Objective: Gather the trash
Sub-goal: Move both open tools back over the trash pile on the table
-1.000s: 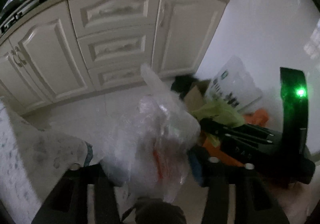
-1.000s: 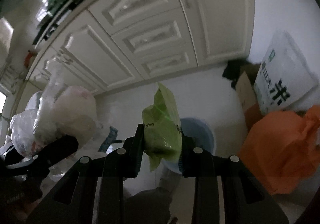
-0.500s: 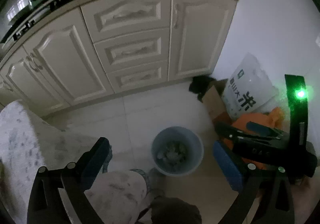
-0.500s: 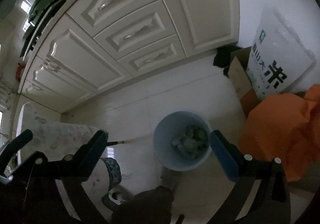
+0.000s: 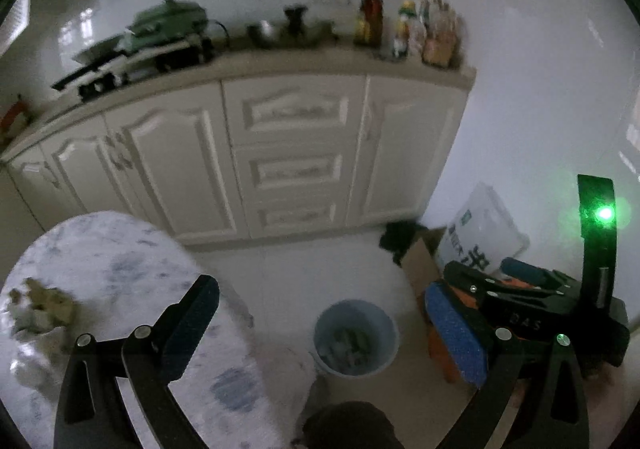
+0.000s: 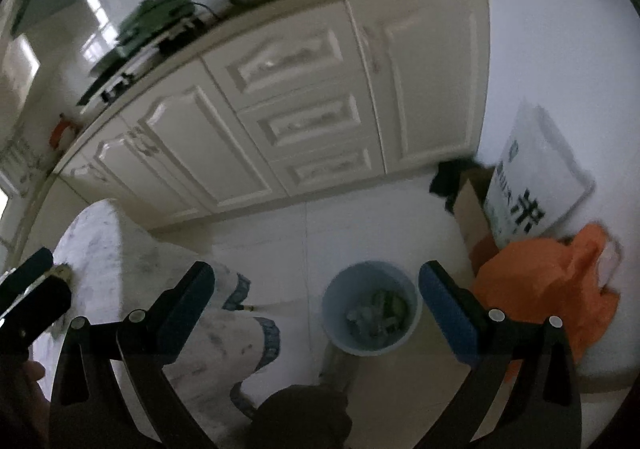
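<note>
A light blue waste bin (image 5: pixel 356 339) stands on the tiled floor with crumpled trash inside; it also shows in the right wrist view (image 6: pixel 372 315). My left gripper (image 5: pixel 322 323) is open and empty, above and just left of the bin. My right gripper (image 6: pixel 316 295) is open and empty, above the bin's left rim. More crumpled trash (image 5: pixel 38 307) lies on the marble-patterned table (image 5: pixel 120 273) at the left. The right gripper's body (image 5: pixel 532 309) shows at the right of the left wrist view.
Cream kitchen cabinets (image 5: pixel 288 153) run along the back with bottles and cookware on the counter. A white rice sack (image 6: pixel 536 173), a cardboard box (image 6: pixel 472 205) and an orange bag (image 6: pixel 552 289) sit right of the bin by the wall.
Both grippers opened: the clear plastic bag left the left one and the green wrapper left the right one, into the bin. Both grippers then rose and tilted up toward the cabinets.
</note>
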{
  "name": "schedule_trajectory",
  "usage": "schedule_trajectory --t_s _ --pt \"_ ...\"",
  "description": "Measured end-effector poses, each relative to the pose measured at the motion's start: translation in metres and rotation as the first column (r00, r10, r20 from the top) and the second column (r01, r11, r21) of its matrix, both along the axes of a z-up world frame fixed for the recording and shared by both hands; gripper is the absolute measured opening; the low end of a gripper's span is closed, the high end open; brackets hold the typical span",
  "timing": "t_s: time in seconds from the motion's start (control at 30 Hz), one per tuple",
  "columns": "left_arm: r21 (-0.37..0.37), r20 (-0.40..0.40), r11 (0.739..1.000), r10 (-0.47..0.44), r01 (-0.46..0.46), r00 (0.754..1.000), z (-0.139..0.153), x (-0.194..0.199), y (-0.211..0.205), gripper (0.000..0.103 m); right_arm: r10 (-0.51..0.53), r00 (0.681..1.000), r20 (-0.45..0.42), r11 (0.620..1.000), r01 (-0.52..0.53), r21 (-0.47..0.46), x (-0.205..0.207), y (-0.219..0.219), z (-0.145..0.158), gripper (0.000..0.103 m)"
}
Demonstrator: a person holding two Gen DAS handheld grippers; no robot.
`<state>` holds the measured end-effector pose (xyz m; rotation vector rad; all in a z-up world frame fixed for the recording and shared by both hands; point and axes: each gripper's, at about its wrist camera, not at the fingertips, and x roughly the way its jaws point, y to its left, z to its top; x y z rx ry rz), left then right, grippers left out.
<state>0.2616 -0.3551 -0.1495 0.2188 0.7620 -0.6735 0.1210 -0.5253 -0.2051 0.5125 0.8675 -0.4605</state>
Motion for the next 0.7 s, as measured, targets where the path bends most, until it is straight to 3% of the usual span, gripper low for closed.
schedule_trajectory --t_s 0.3,0.7 --pt "-0.123 0.1 0.984 0.139 -0.126 0.985 0.054 -0.061 0.132 0.102 0.136 0.985 0.108 0.977 -0.115 -0.181 0.009 0.09 0.085 0.103" --pt "-0.206 0.129 0.92 0.362 -0.332 0.923 0.073 -0.143 0.266 0.102 0.324 0.932 0.164 0.917 -0.266 -0.297 0.028 0.193 0.132 0.103"
